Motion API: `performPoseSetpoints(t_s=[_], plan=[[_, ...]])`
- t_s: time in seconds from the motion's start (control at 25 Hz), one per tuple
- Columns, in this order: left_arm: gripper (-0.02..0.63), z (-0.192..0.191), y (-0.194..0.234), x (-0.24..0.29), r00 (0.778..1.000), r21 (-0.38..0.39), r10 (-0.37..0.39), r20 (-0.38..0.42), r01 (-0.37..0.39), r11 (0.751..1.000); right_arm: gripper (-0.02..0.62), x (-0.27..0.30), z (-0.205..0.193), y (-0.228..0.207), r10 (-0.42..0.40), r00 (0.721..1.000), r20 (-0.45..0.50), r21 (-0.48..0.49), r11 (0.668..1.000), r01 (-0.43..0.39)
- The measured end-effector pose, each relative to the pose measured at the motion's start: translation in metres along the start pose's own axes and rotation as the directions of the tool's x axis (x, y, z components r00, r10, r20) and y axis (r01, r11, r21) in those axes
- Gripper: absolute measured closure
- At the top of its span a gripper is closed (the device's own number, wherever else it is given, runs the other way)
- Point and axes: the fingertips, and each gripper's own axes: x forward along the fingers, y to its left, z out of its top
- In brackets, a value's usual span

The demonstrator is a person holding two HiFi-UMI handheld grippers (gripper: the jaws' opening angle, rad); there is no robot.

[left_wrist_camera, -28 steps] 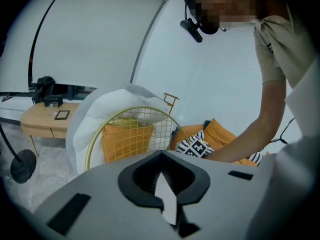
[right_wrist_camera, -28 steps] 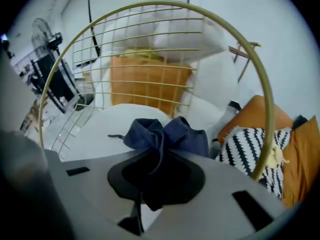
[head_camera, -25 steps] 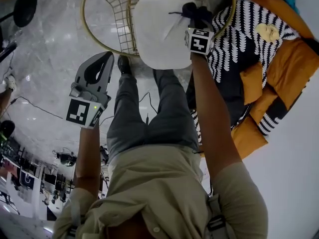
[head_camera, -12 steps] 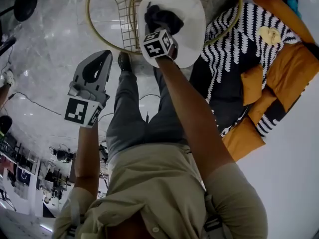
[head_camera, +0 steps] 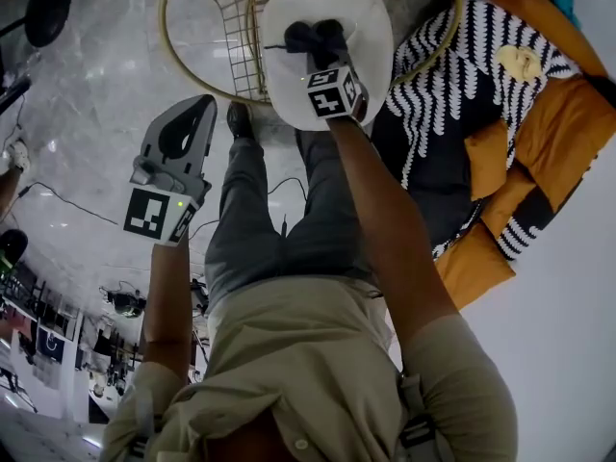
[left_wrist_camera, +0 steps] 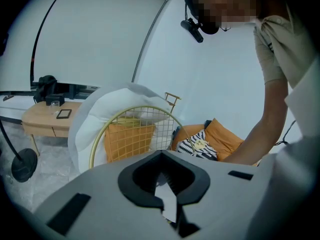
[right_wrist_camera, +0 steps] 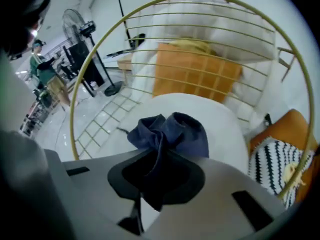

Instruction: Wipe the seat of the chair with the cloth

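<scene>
**Cloth held on the chair seat, with a narrow wiping patch**

The right hand-held gripper (head_camera: 318, 58) was clenched on the dark blue cloth (right_wrist_camera: 169, 133), which sat bunched at about the middle of the white seat (head_camera: 371, 12). The left hand-held gripper (head_camera: 192, 123) hung off the seat's near-left side with its jaws together on nothing. Because the cloth was balled up, a stroke would likely have cleaned only a thin strip. If the pinch was shallow, drag could have pulled the cloth free and let the hard jaw tips rub the seat. Near the seat's far edge, a loose fold might have snagged on the gold wire frame (right_wrist_camera: 100, 54). Whether the cloth actually pressed on the seat could not be made out, since the gripper body covered the contact and the seat's near edge. How deep the cloth sat in the jaws was lost in shadow.
</scene>
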Motion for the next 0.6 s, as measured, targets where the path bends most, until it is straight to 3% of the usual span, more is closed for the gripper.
performPoseSetpoints(t_s=[0.12, 0.2, 0.4, 0.6], plan=[[0.591, 0.002, -0.004, 0.005, 1.0, 0.008, -0.013, 0.006, 0.013, 1.0, 0.543, -0.027, -0.025, -0.083, -0.191, 0.981, -0.025, 0.096, 0.977, 0.193], [0.591, 0.003, -0.006, 0.007, 1.0, 0.01, -0.018, 0.006, 0.018, 1.0, 0.543, -0.044, -0.033, -0.116, -0.267, 0.963, -0.029, 0.128, 0.955, 0.268], [0.591, 0.003, -0.009, 0.009, 1.0, 0.015, -0.025, -0.004, 0.025, 1.0, 0.543, -0.052, -0.033, -0.124, -0.293, 0.956, -0.018, 0.128, 0.948, 0.293], [0.591, 0.002, -0.006, 0.005, 1.0, 0.018, -0.017, 0.002, 0.017, 1.0, 0.545, -0.033, -0.025, -0.087, -0.24, 0.971, -0.017, 0.145, 0.96, 0.24]])
